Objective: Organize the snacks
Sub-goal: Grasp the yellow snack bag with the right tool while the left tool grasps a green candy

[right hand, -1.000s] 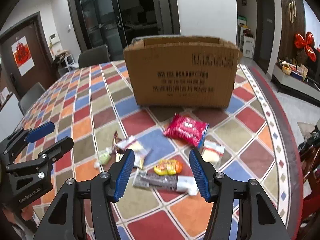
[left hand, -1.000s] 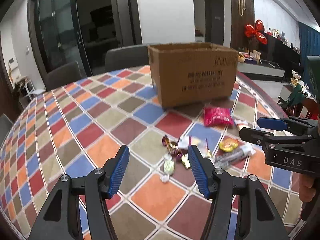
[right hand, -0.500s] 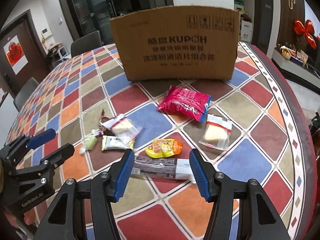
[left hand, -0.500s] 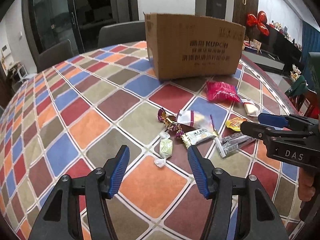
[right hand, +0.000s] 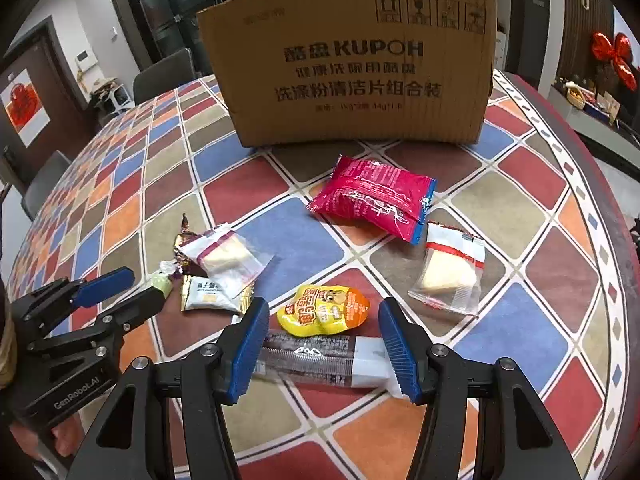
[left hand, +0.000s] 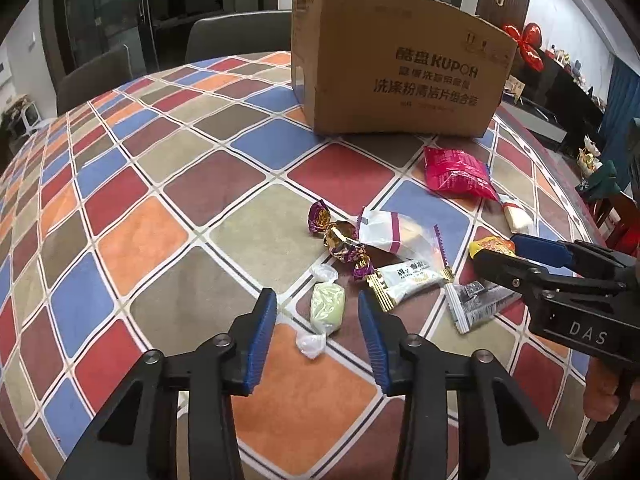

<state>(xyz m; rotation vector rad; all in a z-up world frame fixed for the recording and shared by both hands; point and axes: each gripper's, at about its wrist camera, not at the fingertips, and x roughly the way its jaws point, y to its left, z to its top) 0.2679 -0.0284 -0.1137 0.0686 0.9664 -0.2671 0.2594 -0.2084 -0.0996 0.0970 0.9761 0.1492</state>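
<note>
Fingers (left hand: 262,334) closing astride green candy (left hand: 327,312), pitched tableward

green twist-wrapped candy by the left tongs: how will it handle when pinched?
The green candy looks small and rounded, so probably light and firm, though it may squirt sideways as the left tongs close around it. Its twisted clear ends look floppy and likely offer no grip. The wrapper looks glossy, so possibly slippery.

Both tools lower now; left tool (left hand: 317,338) closing around green candy (left hand: 327,311).
</note>
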